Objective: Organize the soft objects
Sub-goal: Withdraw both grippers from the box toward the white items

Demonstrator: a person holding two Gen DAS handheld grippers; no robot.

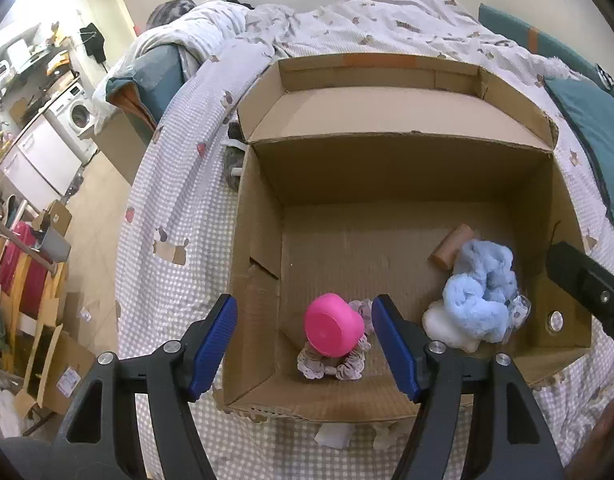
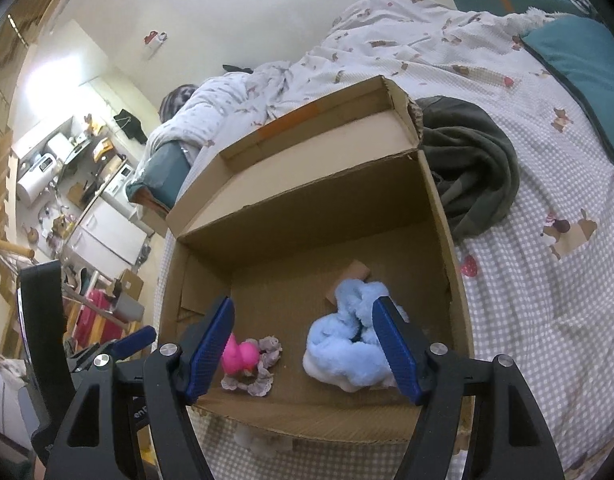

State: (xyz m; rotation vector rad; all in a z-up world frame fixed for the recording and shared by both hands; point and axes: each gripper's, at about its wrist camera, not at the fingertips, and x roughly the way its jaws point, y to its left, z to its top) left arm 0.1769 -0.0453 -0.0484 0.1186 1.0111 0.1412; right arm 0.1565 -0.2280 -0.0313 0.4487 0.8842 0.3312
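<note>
An open cardboard box (image 1: pixel 387 172) lies on the bed. Inside it, near the front wall, a pink round thing (image 1: pixel 334 328) rests on a pale scrunchie (image 1: pixel 333 366). To the right lie a light blue fluffy cloth (image 1: pixel 481 292), a white fluffy piece (image 1: pixel 441 326) and a tan roll (image 1: pixel 453 246). My left gripper (image 1: pixel 305 344) hovers open above the pink thing, its pads apart from it. My right gripper (image 2: pixel 303 348) is open over the box (image 2: pixel 307 216); the blue cloth (image 2: pixel 343 344) lies beside its right finger, and the pink thing (image 2: pixel 239 356) by its left.
A dark green blanket (image 2: pixel 471 168) is bunched against the box's right side. Teal pillows (image 1: pixel 587 132) sit at the far right of the checked duvet (image 1: pixel 179 240). The bed's edge drops off left to a floor with boxes and a washing machine (image 1: pixel 77 114).
</note>
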